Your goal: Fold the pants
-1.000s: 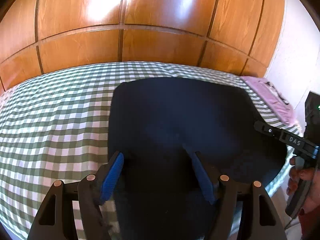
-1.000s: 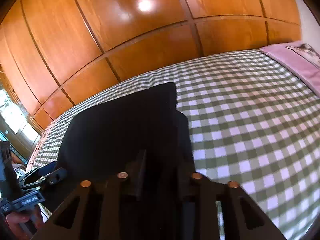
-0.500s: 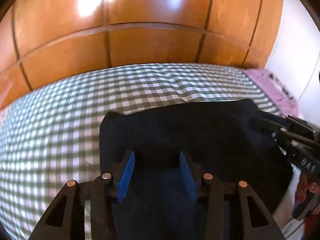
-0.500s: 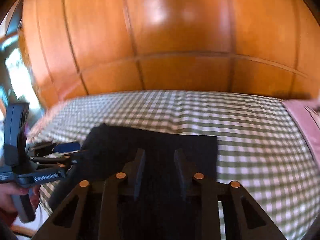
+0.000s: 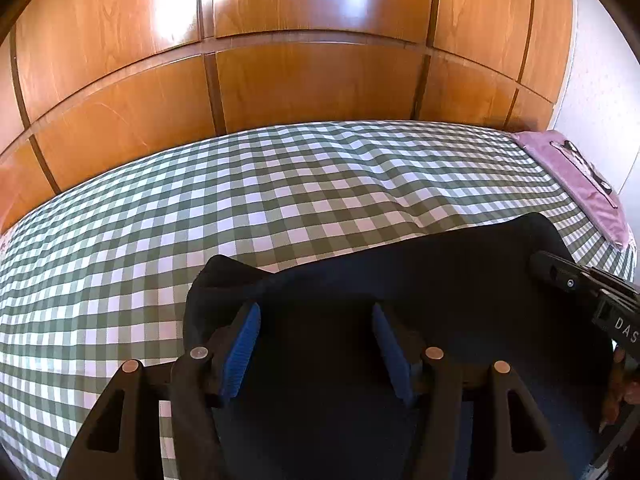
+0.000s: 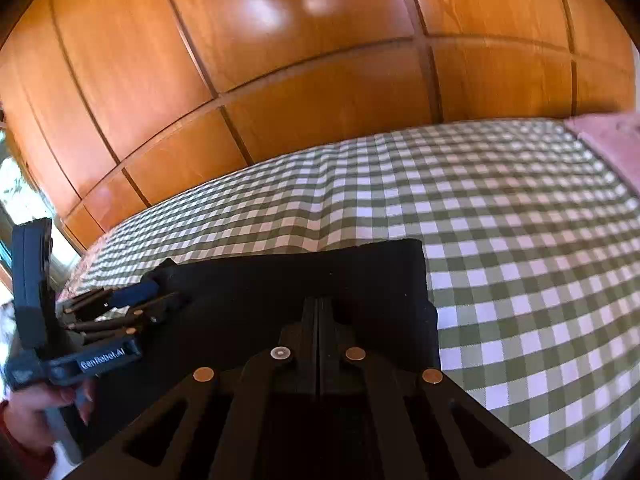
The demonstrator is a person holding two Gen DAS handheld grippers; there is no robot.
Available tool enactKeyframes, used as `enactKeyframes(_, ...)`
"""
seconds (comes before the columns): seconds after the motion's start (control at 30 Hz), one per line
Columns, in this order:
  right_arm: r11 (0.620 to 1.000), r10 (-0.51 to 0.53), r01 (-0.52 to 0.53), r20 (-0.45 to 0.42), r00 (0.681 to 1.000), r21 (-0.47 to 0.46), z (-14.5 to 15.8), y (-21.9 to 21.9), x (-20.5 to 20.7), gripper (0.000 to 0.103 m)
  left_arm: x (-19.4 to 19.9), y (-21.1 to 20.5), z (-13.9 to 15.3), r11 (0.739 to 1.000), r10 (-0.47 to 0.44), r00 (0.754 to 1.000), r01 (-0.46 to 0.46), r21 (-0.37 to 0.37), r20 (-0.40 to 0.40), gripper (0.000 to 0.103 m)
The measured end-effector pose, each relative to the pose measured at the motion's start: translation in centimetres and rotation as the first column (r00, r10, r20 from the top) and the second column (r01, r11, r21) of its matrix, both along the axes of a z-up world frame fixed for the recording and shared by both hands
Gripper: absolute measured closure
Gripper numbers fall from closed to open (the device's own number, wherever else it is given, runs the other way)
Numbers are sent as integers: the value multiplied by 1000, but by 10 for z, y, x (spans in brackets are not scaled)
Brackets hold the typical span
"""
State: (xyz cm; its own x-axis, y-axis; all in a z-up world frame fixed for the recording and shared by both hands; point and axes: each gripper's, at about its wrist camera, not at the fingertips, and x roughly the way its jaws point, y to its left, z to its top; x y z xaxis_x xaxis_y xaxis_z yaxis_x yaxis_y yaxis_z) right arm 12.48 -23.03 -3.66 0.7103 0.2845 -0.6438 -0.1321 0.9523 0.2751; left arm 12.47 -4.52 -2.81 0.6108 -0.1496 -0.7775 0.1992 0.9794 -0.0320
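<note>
Pants (image 5: 440, 280) between opening left hand-held gripper (image 5: 316, 344); right hand-held gripper (image 6: 318, 320) closed.

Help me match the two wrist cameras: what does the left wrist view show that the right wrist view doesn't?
Left wrist only: the left gripper's blue pads apart, jaws opening over the dark pants, and a sharp pink pillow.

Right wrist only: the right gripper with jaws shut, and the hand holding the left gripper.

Both: pants, checked bedspread, wooden wardrobe.

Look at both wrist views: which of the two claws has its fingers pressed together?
The right claw: its fingers meet with no gap, above the dark pants. The left claw shows blue pads apart, opening.
</note>
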Motion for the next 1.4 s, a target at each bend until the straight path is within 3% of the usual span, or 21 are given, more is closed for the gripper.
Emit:
enactKeyframes(0.1,1000,4,-4,20,1000,12,11,-3,-11,103,-14,12,14,999,5,1000,-4,-53,11,43)
enactKeyframes(0.17,1000,6,-5,54,999,-14,23,0,-27,92,-33,20,24,995,16,1000,-14,-101,15,43)
enactKeyframes(0.27,999,47,-45,71,996,-30,34,1,-58,87,-64,27,28,990,-9,1000,13,-141,30,43)
enactKeyframes(0.4,993,74,-71,25,997,-95,27,1,-87,87,-98,27,14,993,-18,999,21,-114,30,43)
enactKeyframes(0.53,995,60,-59,11,998,-83,14,-12,-106,88,-123,32,4,989,5,998,3,-147,55,38)
enactKeyframes(0.67,994,56,-55,11,998,-93,6,-15,-116,88,-142,29,0,991,18,995,-5,-131,100,38)
enactKeyframes(0.77,993,54,-53,12,998,-107,9,-12,-117,88,-143,29,6,991,26,997,-16,-130,74,38)
enactKeyframes(0.87,996,38,-37,14,999,-84,13,-15,-117,86,-133,34,11,984,38,999,-32,-175,30,38)
enactKeyframes(0.9,998,32,-31,23,999,-60,16,-17,-118,83,-132,39,13,980,48,999,-43,-195,18,36)
enactKeyframes(0.93,999,29,-28,33,999,-35,18,-19,-119,71,-132,42,15,978,57,998,-53,-203,13,33)
enactKeyframes(0.97,999,21,-21,36,999,-26,21,-20,-120,52,-132,47,17,976,72,997,-68,-204,10,31)
enactKeyframes(1.03,1000,-2,3,41,999,-22,23,-22,-118,38,-130,53,18,977,85,996,-81,-198,15,26)
enactKeyframes(1.17,1000,-16,16,-8,1000,23,17,-31,-109,38,-127,64,15,972,82,997,-83,-218,-12,23)
enactKeyframes(1.4,990,3,16,-134,991,141,-2,-40,-93,31,-117,79,5,936,34,994,-69,-345,-105,23)
